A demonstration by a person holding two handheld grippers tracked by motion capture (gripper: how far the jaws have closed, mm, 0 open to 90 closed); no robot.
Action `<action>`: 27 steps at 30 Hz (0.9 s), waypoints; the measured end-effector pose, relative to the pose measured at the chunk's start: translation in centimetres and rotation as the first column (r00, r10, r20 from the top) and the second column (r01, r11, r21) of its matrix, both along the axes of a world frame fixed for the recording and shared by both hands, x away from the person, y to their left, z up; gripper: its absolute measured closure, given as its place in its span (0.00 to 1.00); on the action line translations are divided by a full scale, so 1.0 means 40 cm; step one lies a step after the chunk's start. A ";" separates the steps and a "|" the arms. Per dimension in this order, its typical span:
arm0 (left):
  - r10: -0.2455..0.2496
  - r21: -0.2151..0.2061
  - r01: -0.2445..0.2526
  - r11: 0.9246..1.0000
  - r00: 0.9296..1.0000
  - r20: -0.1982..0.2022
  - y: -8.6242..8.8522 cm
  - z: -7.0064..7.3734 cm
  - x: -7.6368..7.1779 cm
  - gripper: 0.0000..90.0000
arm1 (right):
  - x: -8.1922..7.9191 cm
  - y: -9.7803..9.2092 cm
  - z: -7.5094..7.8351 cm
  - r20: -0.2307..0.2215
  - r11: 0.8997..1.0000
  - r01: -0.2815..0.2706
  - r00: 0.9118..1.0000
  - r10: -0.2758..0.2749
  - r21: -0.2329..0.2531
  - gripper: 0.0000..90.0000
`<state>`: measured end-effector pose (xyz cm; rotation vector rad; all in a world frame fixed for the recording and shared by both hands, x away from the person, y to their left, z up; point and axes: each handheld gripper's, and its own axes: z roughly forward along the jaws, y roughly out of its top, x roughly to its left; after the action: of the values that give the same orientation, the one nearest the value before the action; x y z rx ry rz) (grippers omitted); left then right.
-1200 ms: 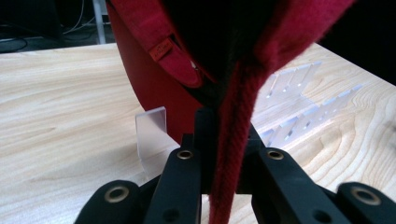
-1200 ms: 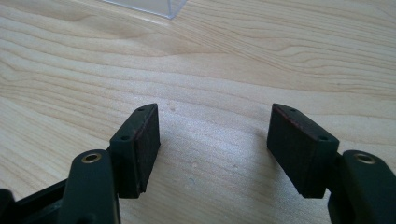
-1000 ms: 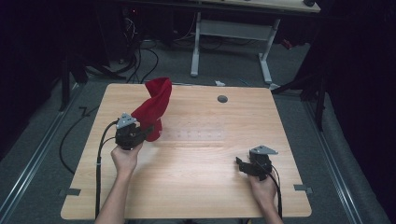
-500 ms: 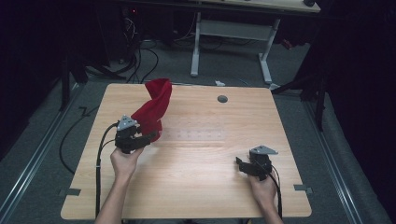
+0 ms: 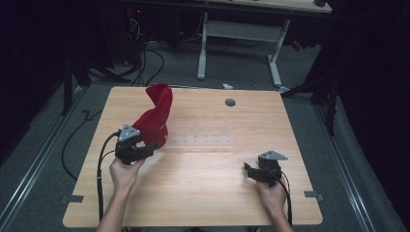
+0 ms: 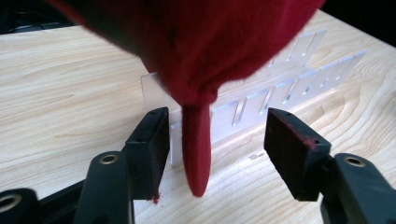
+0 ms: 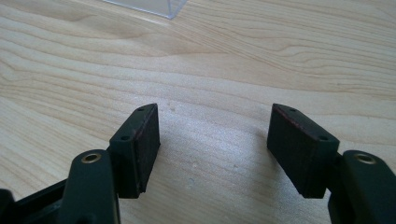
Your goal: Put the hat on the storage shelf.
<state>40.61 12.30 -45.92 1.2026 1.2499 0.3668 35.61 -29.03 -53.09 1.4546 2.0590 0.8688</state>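
Red soft fabric cloth (image 5: 155, 116) stands bunched up on the left half of the light wooden table (image 5: 203, 193), draped over the left end of a clear acrylic slotted rack (image 5: 203, 140) that lies flat-ish across the table middle. Left gripper (image 5: 151, 145) sits right at the cloth's near lower edge; in the left gripper view its jaws are wide apart and hold nothing, with a narrow red tail of the cloth (image 6: 196, 149) hanging down between them, touching neither pad as far as I can tell. Right gripper (image 5: 247, 170) rests low near the table's near right, well apart from cloth and rack; jaws spread wide, nothing between them but bare wood.

Step in hand, my read: taking hold of the cloth's hanging tail with the left gripper. To do it well: centre the tail between the pads, close on the fabric alone and above its tip so it won't slip out, keep the pads clear of the rack wall right behind it. Risk: snagging the rack and dragging it along.

Cloth's long axis runs roughly upright, leaning toward the far edge; peak up and away from the person, thin tail pointing down at the table.
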 end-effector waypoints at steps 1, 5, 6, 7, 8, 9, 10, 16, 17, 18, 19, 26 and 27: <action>0.001 0.000 -0.001 1.000 1.000 0.001 0.003 -0.001 -0.003 0.45 | 0.000 0.000 0.000 0.000 1.000 0.000 1.000 0.000 0.000 0.39; 0.015 -0.012 -0.015 1.000 1.000 -0.007 0.016 -0.005 -0.015 0.45 | 0.000 0.000 0.000 -0.001 1.000 0.001 1.000 -0.001 0.000 0.39; 0.017 -0.014 -0.017 1.000 1.000 -0.006 0.019 -0.007 -0.018 0.45 | 0.000 0.000 0.000 -0.001 1.000 0.001 1.000 -0.001 0.000 0.39; 0.019 -0.010 -0.019 1.000 1.000 -0.010 0.022 -0.009 -0.022 0.45 | 0.000 0.000 0.000 -0.001 1.000 0.002 1.000 -0.002 0.001 0.39; 0.021 -0.010 -0.021 1.000 1.000 -0.009 0.024 -0.010 -0.025 0.45 | 0.000 0.000 0.000 -0.001 1.000 0.001 1.000 -0.001 0.000 0.39; 0.019 -0.010 -0.019 1.000 1.000 -0.010 0.026 -0.011 -0.028 0.45 | 0.000 0.000 0.000 0.000 1.000 0.000 1.000 0.000 0.000 0.38; 0.019 -0.010 -0.020 1.000 1.000 -0.010 0.027 -0.013 -0.032 0.46 | 0.000 0.000 0.000 0.000 1.000 0.000 1.000 0.000 0.000 0.38; 0.023 -0.010 -0.023 1.000 1.000 -0.009 0.034 -0.018 -0.049 0.47 | 0.000 0.000 0.000 -0.001 1.000 0.001 1.000 -0.001 0.000 0.38; 0.037 -0.007 -0.037 0.999 0.999 -0.004 0.035 -0.020 -0.055 0.48 | 0.000 0.000 0.000 0.000 1.000 0.000 1.000 0.000 0.000 0.38; 0.037 -0.006 -0.037 0.999 0.999 -0.006 0.036 -0.021 -0.058 0.48 | 0.000 0.000 0.000 0.000 1.000 0.001 1.000 -0.001 0.000 0.39; 0.038 -0.006 -0.038 0.999 0.999 -0.005 0.037 -0.021 -0.061 0.48 | 0.000 0.000 0.000 0.000 1.000 0.000 1.000 0.000 0.000 0.39; 0.038 -0.016 -0.038 0.999 0.999 -0.019 0.042 -0.036 -0.081 0.46 | 0.000 0.000 0.000 0.000 1.000 0.001 1.000 -0.001 0.000 0.38; 0.036 -0.020 -0.037 0.999 0.999 -0.022 0.043 -0.037 -0.083 0.46 | 0.000 0.000 0.000 -0.001 1.000 0.002 1.000 -0.002 0.000 0.38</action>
<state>37.30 14.01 -47.42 1.1705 1.2927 0.3684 35.60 -29.02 -53.08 1.4576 2.0583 0.8678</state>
